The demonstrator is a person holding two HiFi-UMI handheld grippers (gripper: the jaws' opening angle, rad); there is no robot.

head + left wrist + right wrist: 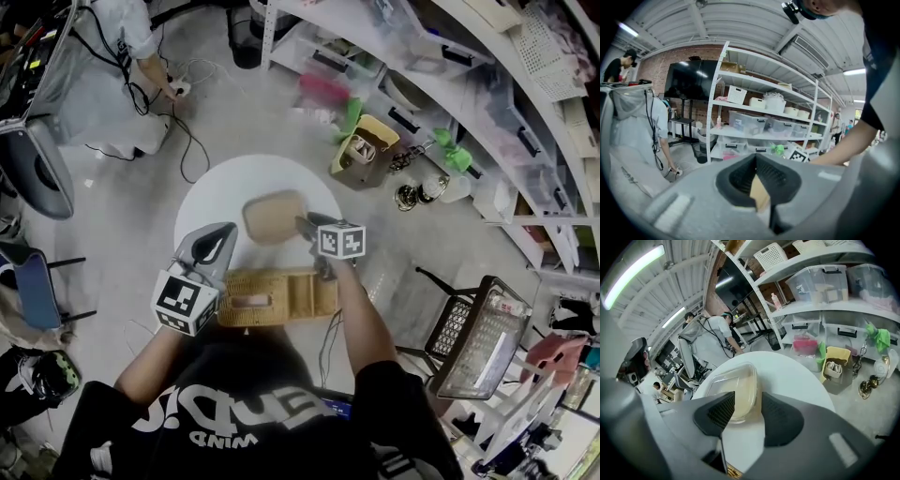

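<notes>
- Surface (211,192): white.
- Lidded box (275,216): pale beige, clear lid.
- Basket (277,295): tan, woven pattern.
- Left tool (214,246), right tool (307,225): grey, black ribbed pads, black-and-white square markers.
- Shirt (253,412): black, white lettering.

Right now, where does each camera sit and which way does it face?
Head view: on the head, facing steeply down at the white table; forearms, left claw, right claw show.
Left gripper view: on the left claw, facing shelves; right arm shows.
Right gripper view: on the right claw, facing down at the box; jaws apart.
Head and right views share the box.
</notes>
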